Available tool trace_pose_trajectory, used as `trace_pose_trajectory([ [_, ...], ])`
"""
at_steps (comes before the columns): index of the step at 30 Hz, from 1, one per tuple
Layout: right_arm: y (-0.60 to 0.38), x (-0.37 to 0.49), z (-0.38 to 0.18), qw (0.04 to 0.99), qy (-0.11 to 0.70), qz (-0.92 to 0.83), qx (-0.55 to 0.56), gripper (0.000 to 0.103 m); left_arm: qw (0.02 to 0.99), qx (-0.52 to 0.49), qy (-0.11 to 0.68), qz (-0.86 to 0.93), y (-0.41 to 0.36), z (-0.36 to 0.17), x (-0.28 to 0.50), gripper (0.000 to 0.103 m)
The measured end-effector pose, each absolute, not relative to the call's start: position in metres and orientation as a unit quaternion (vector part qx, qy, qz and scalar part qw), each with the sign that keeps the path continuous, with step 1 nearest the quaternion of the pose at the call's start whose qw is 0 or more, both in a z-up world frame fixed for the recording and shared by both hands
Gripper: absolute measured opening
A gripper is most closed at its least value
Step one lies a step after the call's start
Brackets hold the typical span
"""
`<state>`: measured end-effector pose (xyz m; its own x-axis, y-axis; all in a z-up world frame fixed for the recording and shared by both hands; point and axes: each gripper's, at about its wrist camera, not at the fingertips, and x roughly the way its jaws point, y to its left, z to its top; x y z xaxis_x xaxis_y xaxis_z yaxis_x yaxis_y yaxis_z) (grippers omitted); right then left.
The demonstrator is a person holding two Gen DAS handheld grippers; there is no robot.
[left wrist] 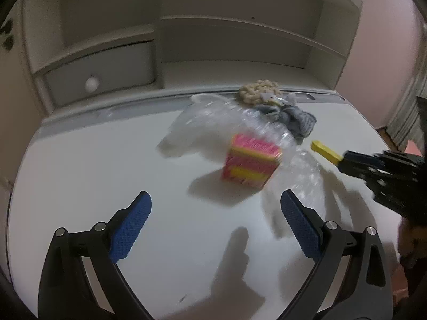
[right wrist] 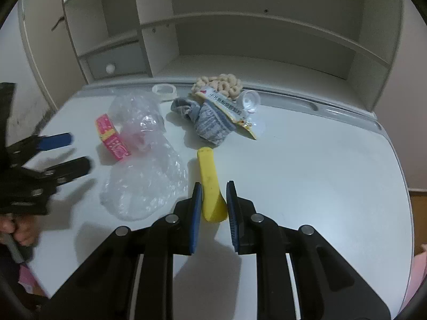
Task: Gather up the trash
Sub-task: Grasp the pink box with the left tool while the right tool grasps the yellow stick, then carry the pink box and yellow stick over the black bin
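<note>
Clamping a yellow banana [right wrist: 210, 184] between its blue pads, the right gripper [right wrist: 213, 194] hovered low over the white counter [right wrist: 320, 173]. The left gripper [left wrist: 216, 208] stood wide open and held nothing, near a pink box [left wrist: 250, 164] lying against a clear plastic bag [right wrist: 144, 165]. Farther back lay a grey cloth [right wrist: 210, 122], a snack packet [right wrist: 229, 106] and a small cup [right wrist: 249, 101].

White desk [right wrist: 320, 173] under white shelf hutch [right wrist: 240, 18], pinkish wall [left wrist: 387, 40]
</note>
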<state>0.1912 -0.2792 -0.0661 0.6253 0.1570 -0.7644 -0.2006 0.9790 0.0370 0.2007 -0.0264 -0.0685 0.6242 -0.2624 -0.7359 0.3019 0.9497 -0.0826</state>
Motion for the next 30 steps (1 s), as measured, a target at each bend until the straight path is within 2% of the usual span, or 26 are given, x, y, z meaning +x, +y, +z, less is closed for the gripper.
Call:
trace_pose_trajectory([
  [7, -0.293, 0.158, -0.060, 0.905, 0.415, 0.097, -0.004, 0.016, 0.901, 0.028, 0.401, -0.163, -0.047, -0.071, 0.221, 0.094],
  [8, -0.294, 0.155, -0.059, 0.906, 0.413, 0.095, -0.003, 0.015, 0.901, 0.029, 0.401, -0.161, -0.048, -0.071, 0.223, 0.091],
  [9, -0.296, 0.151, -0.059, 0.906, 0.413, 0.095, -0.002, 0.005, 0.902, 0.031, 0.400, -0.158, -0.049, -0.071, 0.224, 0.086],
  [11, -0.300, 0.146, -0.058, 0.906, 0.413, 0.093, 0.002, 0.004, 0.898, 0.033, 0.406, -0.164, -0.051, -0.073, 0.225, 0.046],
  [12, -0.301, 0.142, -0.056, 0.906, 0.413, 0.093, 0.004, 0.003, 0.894, 0.029, 0.413, -0.168, -0.051, -0.074, 0.226, 0.043],
  [24, -0.310, 0.138, -0.055, 0.895, 0.436, 0.092, -0.024, 0.003, 0.906, 0.026, 0.395, -0.150, -0.034, -0.043, 0.179, 0.042],
  [26, -0.307, 0.144, -0.058, 0.892, 0.441, 0.092, -0.037, 0.019, 0.907, 0.029, 0.390, -0.153, -0.033, -0.037, 0.168, 0.042],
  [27, -0.306, 0.146, -0.059, 0.893, 0.439, 0.091, -0.042, 0.057, 0.908, 0.029, 0.388, -0.154, -0.032, -0.033, 0.162, 0.042],
  [28, -0.305, 0.145, -0.056, 0.898, 0.428, 0.092, -0.043, 0.084, 0.909, 0.028, 0.386, -0.156, -0.031, -0.031, 0.158, 0.042],
  [30, -0.302, 0.141, -0.049, 0.909, 0.402, 0.099, -0.048, 0.084, 0.910, 0.027, 0.381, -0.161, -0.031, -0.025, 0.152, 0.042],
])
